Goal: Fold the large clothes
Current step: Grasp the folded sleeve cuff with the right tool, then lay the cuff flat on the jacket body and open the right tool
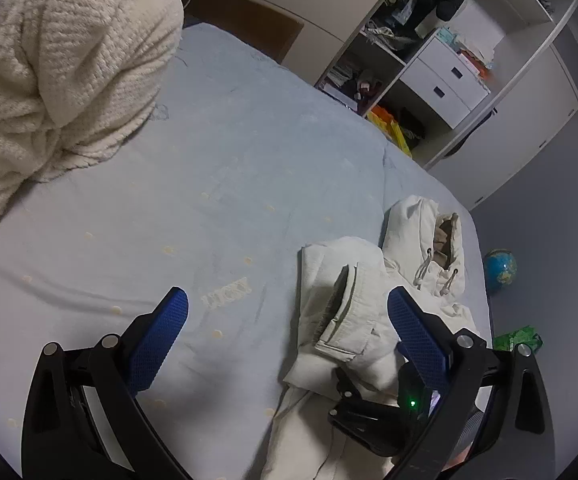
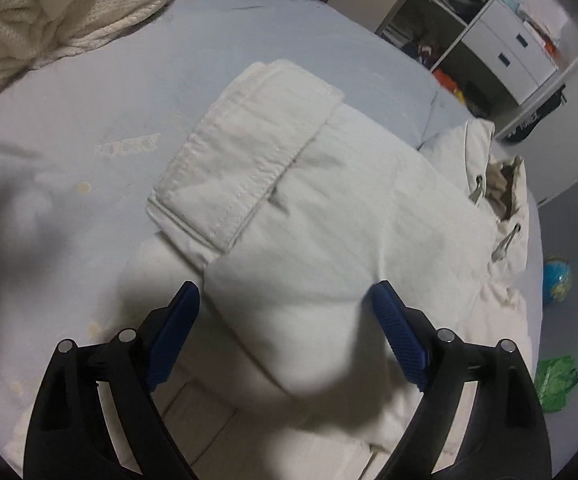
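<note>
The cream padded jacket [image 2: 329, 200] lies bunched near the right edge of the bed [image 1: 229, 152], its hood [image 1: 433, 240] toward the far right corner; a sleeve with a stitched cuff [image 2: 245, 152] is laid across the body. The left gripper [image 1: 289, 320] hangs over bare sheet just beside the jacket, its 2 blue pads spread wide with nothing between them; the right gripper [image 2: 285, 320] is just as wide apart, its pads either side of a puffed fold of sleeve but not visibly pinching it. The jacket looks soft, bulky and springy, probably light for its size and inclined to puff back open; the woven shell seems matte, not slippery; the firm double-stitched cuff and hem seams look the surest places to grip. A cream chunky-knit blanket [image 1: 57, 64] is heaped at the far left corner; the sheet is pale blue and smooth.
</note>
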Available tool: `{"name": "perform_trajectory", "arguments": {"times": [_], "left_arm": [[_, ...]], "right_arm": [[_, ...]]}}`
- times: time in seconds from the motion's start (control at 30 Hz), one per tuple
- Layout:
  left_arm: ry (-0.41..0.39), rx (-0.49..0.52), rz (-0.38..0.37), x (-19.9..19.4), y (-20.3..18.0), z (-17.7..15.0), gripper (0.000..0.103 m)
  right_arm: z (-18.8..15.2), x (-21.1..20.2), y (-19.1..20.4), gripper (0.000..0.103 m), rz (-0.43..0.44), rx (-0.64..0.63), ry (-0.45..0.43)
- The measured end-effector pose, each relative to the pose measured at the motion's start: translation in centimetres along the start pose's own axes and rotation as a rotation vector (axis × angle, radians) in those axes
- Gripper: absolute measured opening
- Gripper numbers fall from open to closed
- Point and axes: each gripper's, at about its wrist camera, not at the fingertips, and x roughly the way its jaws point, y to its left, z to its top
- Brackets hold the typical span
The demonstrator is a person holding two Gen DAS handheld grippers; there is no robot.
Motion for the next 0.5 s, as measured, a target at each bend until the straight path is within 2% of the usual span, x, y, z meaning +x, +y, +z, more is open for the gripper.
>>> {"name": "perform_trajectory", "arguments": {"times": [0.03, 0.07, 0.23, 0.3, 0.4, 0.5], "left_arm": [[0.005, 0.002, -0.002, 0.3, -0.2, 0.0, 0.096], [0.010, 0.006, -0.002, 0.5, -0.4, 0.0, 0.096], [0.028, 0.031, -0.005, 1.5, -1.7, -0.2, 0.096], [0.032, 0.047, -0.004, 1.8, -2.2, -0.3, 0.096], [0.039, 0.070, 0.001, 2.0, -2.9, -0.5, 0.096], [0.045, 0.083, 0.014, 2.3, -3.2, -0.7, 0.096]], "right_arm": [[0.0, 0.0, -0.2, 0.071, -0.006, 0.003, -0.010], [0.1, 0.1, -0.4, 0.069, -0.009, 0.009, -0.010], [-0.1, -1.0, -3.1, 0.034, 0.060, 0.065, -0.037], [-0.3, -1.6, -5.2, 0.029, 0.092, 0.124, -0.049], [-1.1, -2.8, -8.4, 0.026, 0.137, 0.237, -0.065], [-2.4, -3.6, -12.3, 0.024, 0.146, 0.345, -0.085]]}}
